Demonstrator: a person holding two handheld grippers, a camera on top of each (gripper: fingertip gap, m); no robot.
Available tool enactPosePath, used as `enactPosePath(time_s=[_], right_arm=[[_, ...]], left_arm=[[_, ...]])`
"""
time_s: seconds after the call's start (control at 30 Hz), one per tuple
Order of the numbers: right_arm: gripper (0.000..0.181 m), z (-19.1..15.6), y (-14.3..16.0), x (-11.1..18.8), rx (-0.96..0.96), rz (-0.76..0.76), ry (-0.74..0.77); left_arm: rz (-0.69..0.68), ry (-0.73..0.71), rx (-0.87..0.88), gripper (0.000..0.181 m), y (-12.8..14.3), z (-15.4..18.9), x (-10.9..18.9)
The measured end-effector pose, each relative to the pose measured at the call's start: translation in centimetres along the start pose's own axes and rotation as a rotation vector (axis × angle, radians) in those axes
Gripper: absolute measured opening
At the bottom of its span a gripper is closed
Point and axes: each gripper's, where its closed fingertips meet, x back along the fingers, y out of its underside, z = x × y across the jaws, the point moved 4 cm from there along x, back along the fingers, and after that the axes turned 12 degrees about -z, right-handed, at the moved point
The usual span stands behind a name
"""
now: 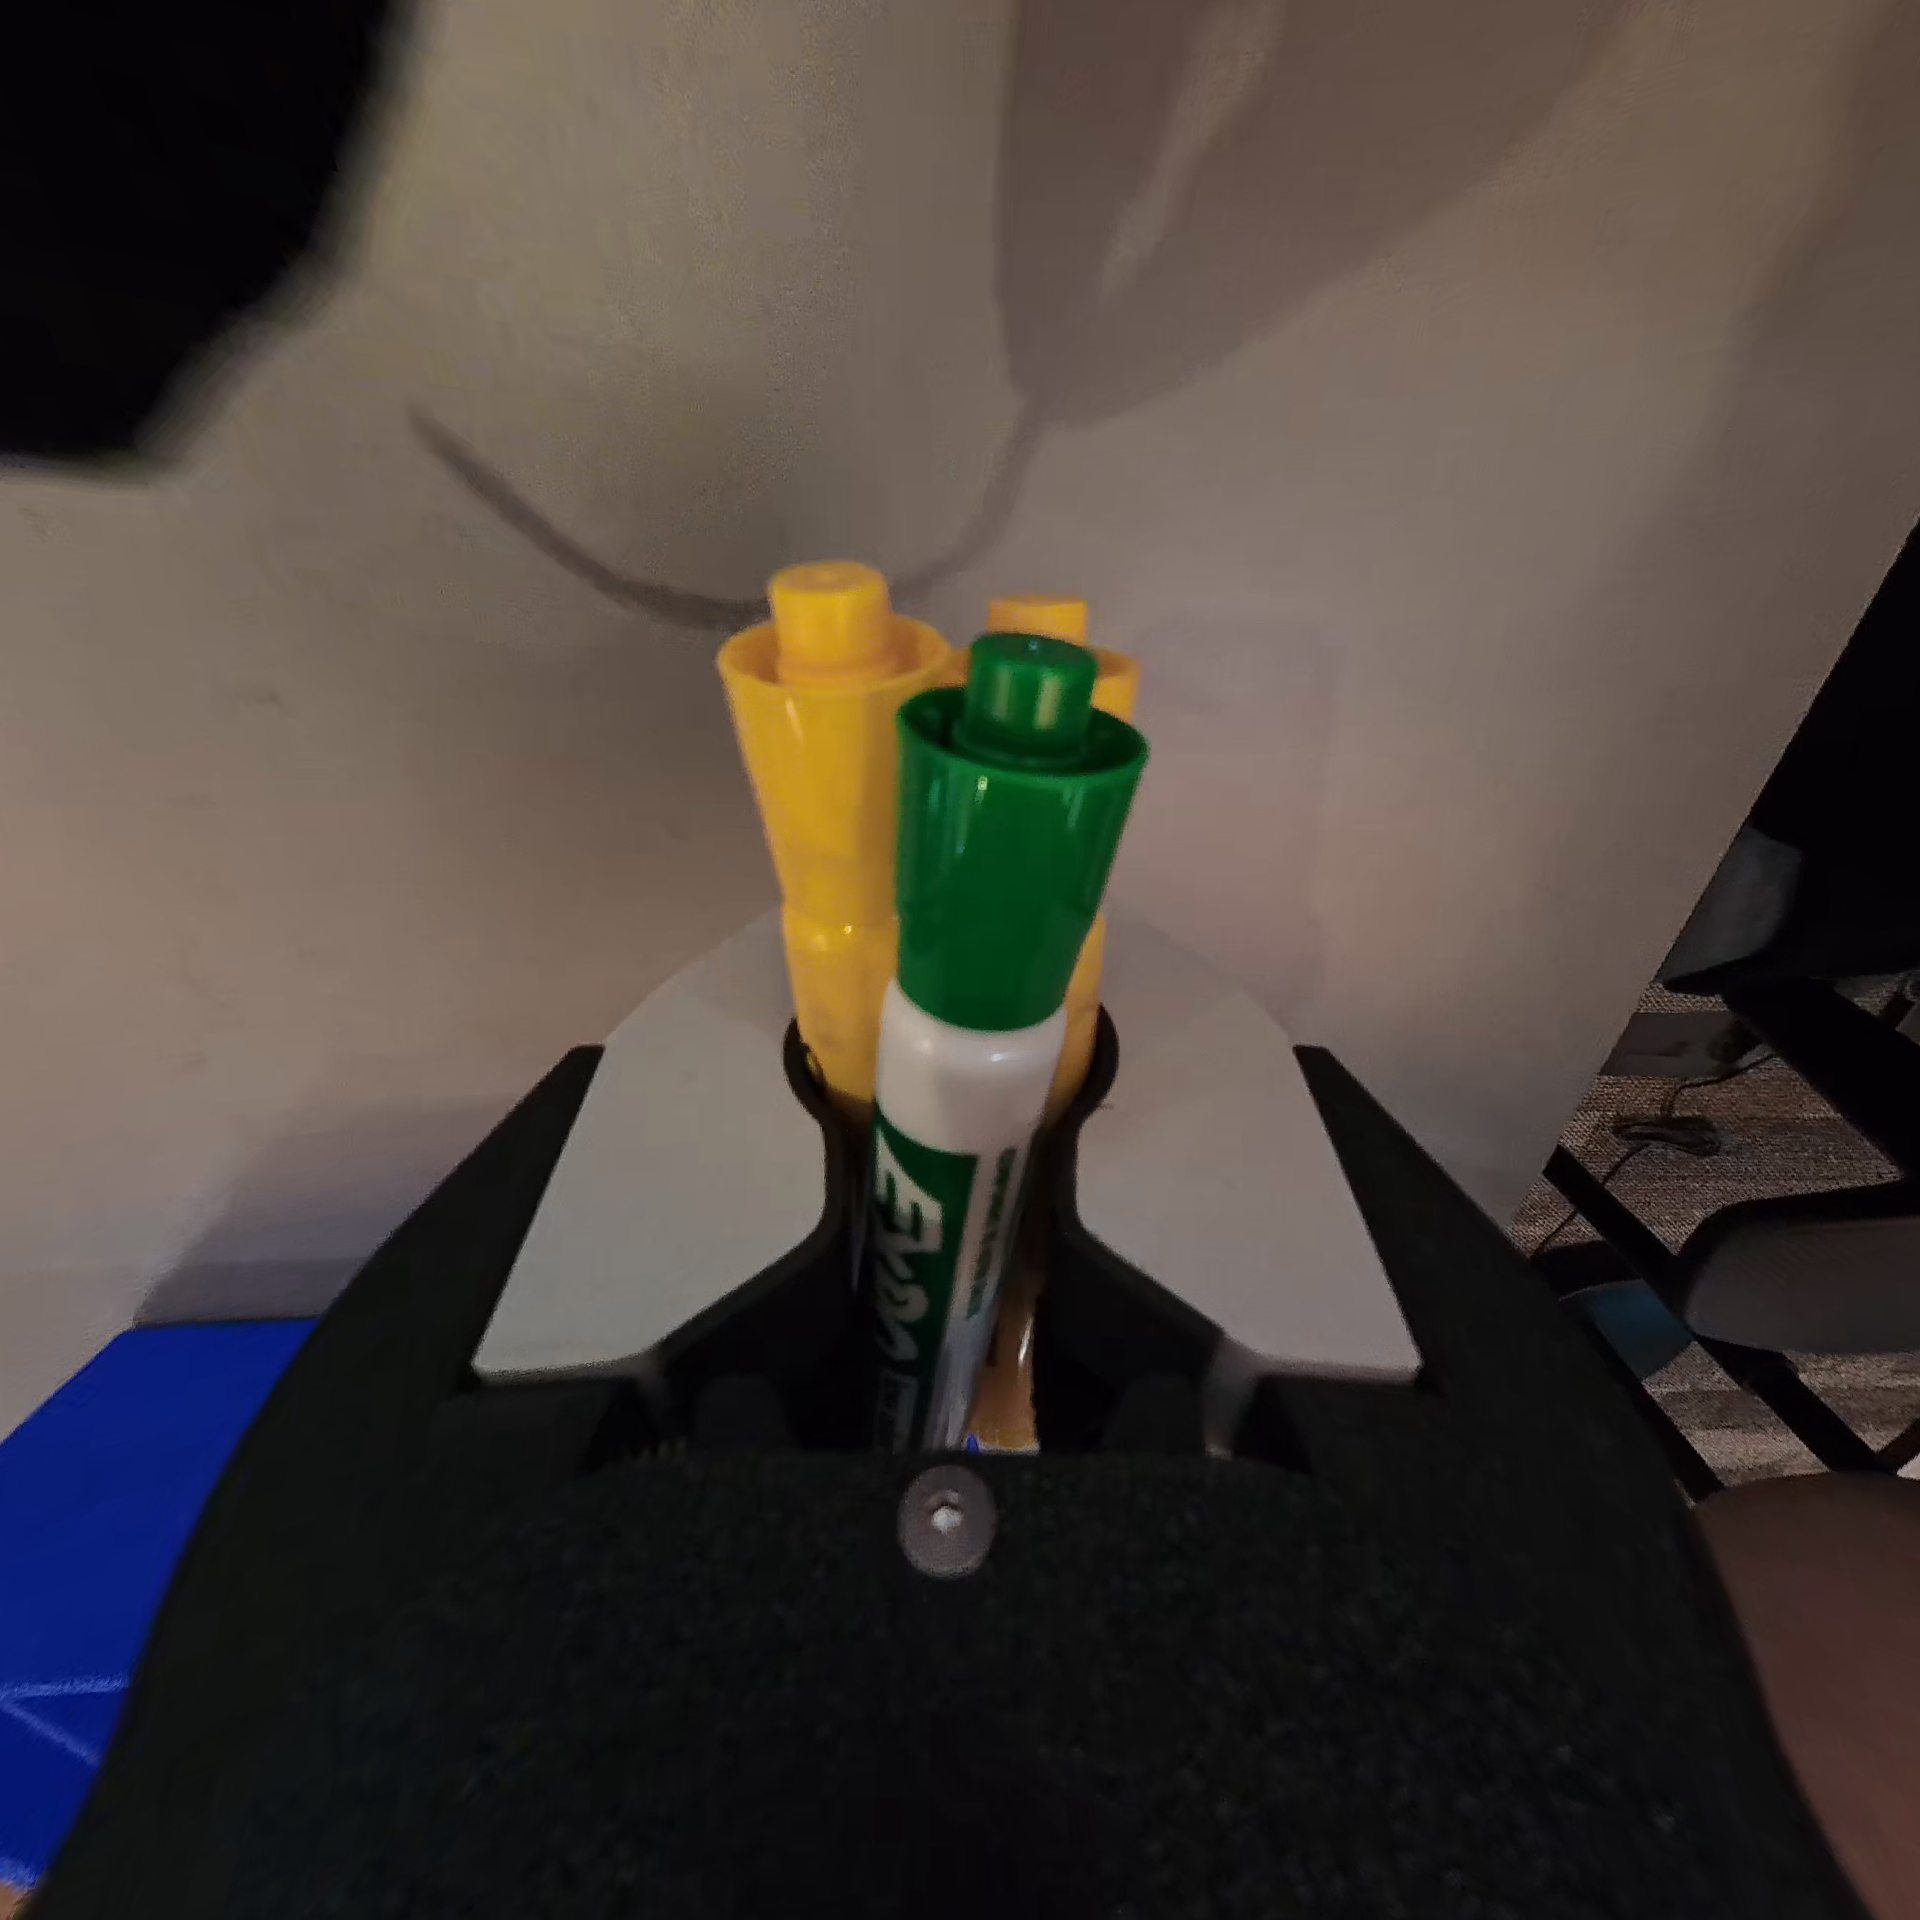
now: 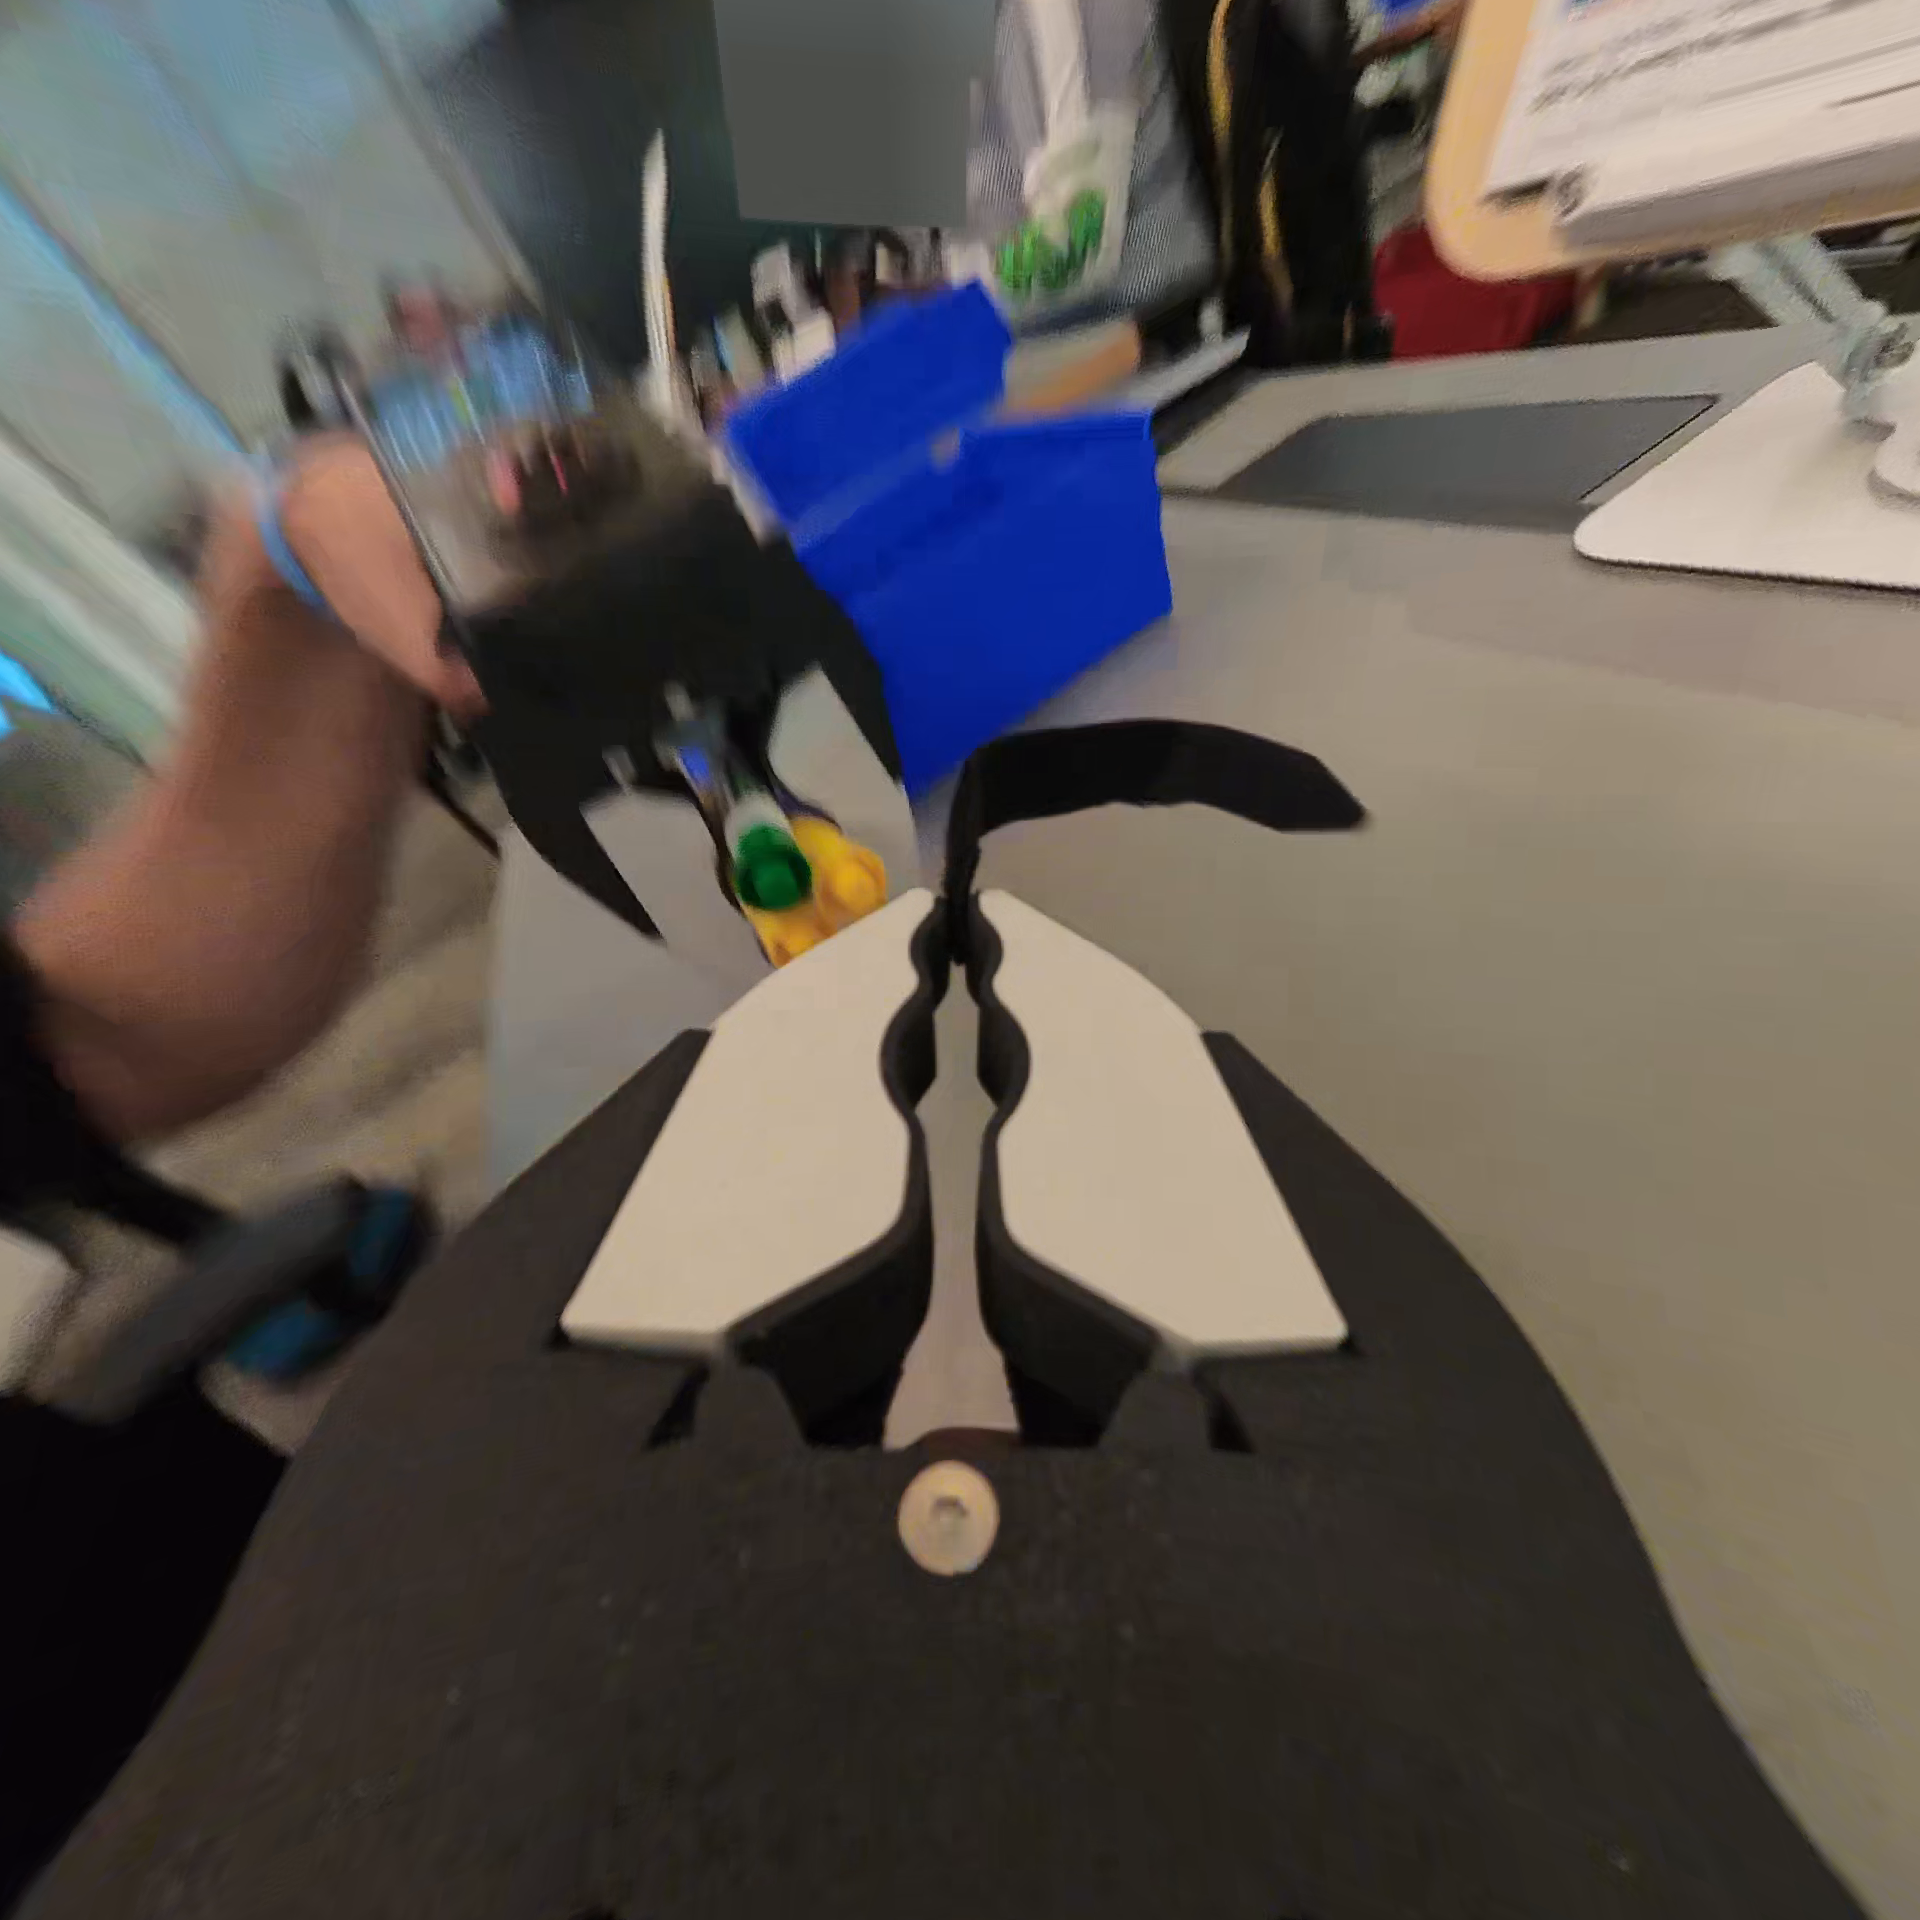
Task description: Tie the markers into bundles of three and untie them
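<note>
Partly hidden markers in left gripper; strap in right gripper.

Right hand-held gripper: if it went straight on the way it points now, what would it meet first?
Probably the grey tabletop: the right hand-held gripper, shut on a black fabric strap, aims just right of the blue plastic bin. Depth is unclear, so the bin's corner might be hit first.
</note>
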Motion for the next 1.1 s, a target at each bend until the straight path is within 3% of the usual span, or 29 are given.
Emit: enactPosePath(time_s=[0.17,0.27,0.53,0.97,1.1], right_arm=[[0.001,-4.2,0.5,-1.4,-0.285,0.257,-0.157],[0.001,-6.2,0.5,-2.2,-0.287,0.406,-0.166],[0.001,-7.7,3.1,-4.3,-0.379,0.501,-0.115],[0.012,-8.6,5.2,-6.1,-0.421,0.38,-0.177],[0.027,-8.0,5.5,-5.2,-0.328,0.281,-0.124]], left_arm=[[0.001,0.011,-0.01,0.04,-0.9,-0.2,-0.2],[-0.001,0.016,-0.013,0.04,-1.4,-0.3,-0.3],[0.019,0.014,-0.014,0.04,-2.1,-0.4,0.2],[0.037,-0.001,-0.02,0.04,-2.3,-0.5,0.8],[0.028,-0.005,-0.008,0.041,-1.9,-0.6,0.8]])
